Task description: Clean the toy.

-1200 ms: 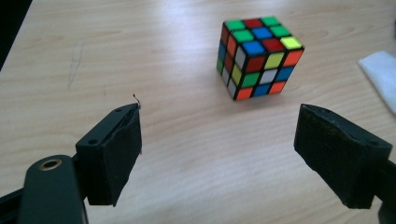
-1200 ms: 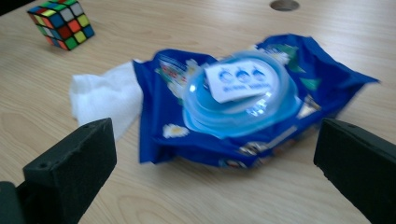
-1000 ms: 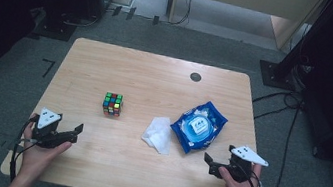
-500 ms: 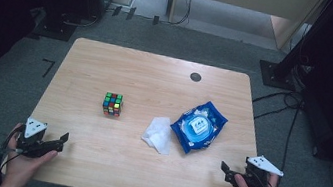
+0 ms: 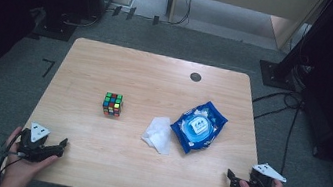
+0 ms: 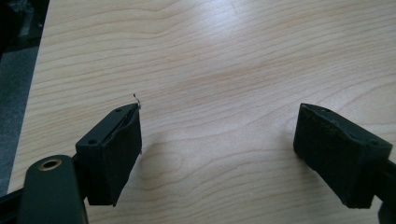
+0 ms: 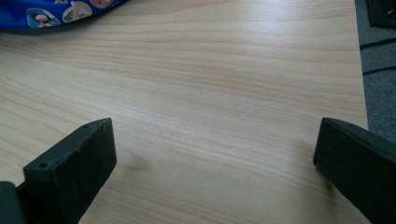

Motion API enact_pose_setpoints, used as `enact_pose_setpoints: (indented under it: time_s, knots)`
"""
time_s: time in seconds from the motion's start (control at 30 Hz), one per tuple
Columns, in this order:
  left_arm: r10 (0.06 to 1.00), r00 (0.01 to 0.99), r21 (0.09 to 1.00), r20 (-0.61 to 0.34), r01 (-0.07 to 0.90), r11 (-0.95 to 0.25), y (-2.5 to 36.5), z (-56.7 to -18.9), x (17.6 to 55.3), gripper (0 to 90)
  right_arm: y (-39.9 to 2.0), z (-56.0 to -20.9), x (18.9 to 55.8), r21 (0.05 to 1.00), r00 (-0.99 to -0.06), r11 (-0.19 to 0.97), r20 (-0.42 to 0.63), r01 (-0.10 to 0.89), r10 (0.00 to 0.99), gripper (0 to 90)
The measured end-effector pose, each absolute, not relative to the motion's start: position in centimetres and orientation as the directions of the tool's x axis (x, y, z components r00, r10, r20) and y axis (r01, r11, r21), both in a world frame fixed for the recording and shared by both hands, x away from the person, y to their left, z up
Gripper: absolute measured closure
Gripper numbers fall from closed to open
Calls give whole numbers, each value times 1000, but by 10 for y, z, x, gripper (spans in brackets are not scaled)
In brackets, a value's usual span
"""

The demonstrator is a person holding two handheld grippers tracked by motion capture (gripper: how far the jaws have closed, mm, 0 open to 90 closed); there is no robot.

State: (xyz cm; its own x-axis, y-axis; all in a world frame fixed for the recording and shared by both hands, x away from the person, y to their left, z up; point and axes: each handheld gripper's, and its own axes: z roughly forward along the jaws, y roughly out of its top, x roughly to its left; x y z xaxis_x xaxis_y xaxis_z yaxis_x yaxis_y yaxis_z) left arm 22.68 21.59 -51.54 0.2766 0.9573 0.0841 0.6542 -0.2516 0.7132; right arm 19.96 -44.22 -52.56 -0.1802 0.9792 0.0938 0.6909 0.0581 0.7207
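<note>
Both grippers hover at the near edge of the table (image 5: pixel 156 79), empty; the left gripper (image 5: pixel 61 145) has its jaws spread wide over bare wood, and the right gripper (image 5: pixel 233 180) likewise. The white wipe (image 5: pixel 159 134) lies near the middle, touching the blue wipe packet (image 5: pixel 198 127); the puzzle cube (image 5: pixel 112 104) sits apart to its left. The risk, I judge: the limp wipe slides or bunches under a jaw; a careless reach could nudge the packet too.
</note>
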Motion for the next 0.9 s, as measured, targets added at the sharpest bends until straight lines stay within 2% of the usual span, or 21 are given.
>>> enact_pose_setpoints:
  time_s: [0.07,0.13,0.3,0.9]
  knots:
    - [957,279,715,81,653,-251,215,-516,227,155,-441,-526,200,718,-181,67,83,693,980,0]
    - [955,289,719,63,651,-244,215,-517,226,155,-438,-527,199,707,-179,109,24,698,984,0]
    - [953,301,712,9,667,-218,218,-518,229,156,-438,-527,199,707,-178,107,26,699,984,0]
    - [952,305,712,10,666,-221,217,-518,231,157,-438,-527,199,708,-178,107,26,698,984,0]
